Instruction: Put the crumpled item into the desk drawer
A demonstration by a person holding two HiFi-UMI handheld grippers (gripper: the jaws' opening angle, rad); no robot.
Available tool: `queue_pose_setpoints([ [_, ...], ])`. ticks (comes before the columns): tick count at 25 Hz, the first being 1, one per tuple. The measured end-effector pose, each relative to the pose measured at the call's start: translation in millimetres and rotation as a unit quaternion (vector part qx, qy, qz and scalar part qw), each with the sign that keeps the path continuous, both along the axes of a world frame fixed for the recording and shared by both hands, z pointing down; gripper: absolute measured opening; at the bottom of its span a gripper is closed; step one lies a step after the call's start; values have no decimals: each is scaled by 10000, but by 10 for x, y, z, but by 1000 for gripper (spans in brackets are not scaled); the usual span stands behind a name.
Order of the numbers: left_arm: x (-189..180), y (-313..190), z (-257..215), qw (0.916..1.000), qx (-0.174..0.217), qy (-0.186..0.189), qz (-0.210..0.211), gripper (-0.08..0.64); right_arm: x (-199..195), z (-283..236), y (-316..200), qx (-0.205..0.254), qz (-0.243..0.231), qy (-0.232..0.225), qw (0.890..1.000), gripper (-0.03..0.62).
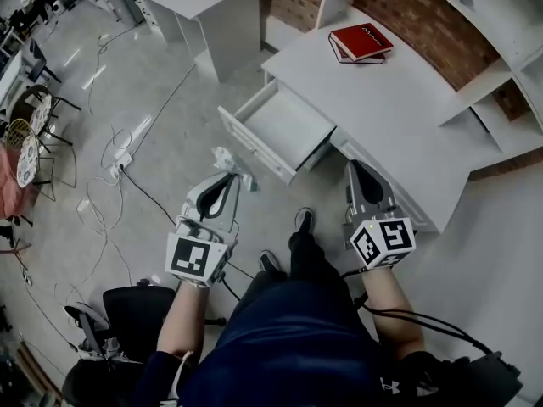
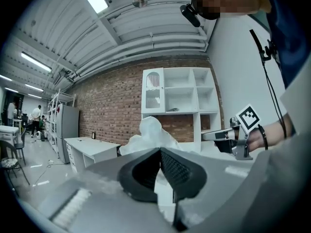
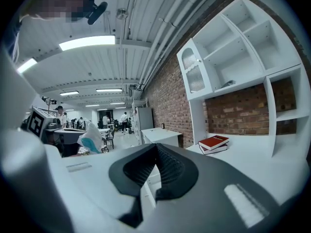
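Drawer (image 1: 284, 130) open, left claw (image 2: 159, 152) pinching wad (image 2: 149, 132), right claw (image 3: 155, 147) pressed together, empty; drop-in not yet done.

Left tool (image 1: 229, 180) clamped on crumpled item (image 2: 150, 131), right tool (image 1: 357, 168) closed, empty

A white table (image 1: 399, 117) stood against a brick wall, its drawer (image 1: 287, 130) pulled open over the floor. A red book (image 1: 361, 41) lay stacked on a second book near the table's far end. Loose cables (image 1: 109, 147) trailed across the pale floor (image 1: 170, 66).
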State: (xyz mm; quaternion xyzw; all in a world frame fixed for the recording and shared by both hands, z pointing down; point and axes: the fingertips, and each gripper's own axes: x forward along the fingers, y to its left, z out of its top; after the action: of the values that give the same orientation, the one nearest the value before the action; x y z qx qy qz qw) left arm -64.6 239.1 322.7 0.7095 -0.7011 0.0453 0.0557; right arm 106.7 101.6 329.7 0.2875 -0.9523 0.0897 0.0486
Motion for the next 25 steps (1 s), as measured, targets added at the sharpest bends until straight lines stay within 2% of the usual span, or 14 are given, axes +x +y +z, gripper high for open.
queue_pose_setpoints([
  [7, -197, -381, 37, 9998, -153, -93, -99, 3, -265, 180, -420, -205, -125, -82, 9997, 3],
  [14, -320, -1132, 60, 9989, -337, -188, -260, 5, -471, 249, -1220, -363, -322, -177, 9987, 2],
  [20, -369, -1272, 78, 9977, -472, -262, -410, 4, -672, 271, -1337, -430, -639, -240, 9967, 2],
  [22, -373, -1405, 135, 9967, -583, -369, -424, 3, -726, 322, -1438, -486, -778, -229, 9955, 3],
  [25, -380, -1690, 287, 9941, -741, -732, -294, 4, -783, 439, -1661, -588, -954, -202, 9935, 2],
])
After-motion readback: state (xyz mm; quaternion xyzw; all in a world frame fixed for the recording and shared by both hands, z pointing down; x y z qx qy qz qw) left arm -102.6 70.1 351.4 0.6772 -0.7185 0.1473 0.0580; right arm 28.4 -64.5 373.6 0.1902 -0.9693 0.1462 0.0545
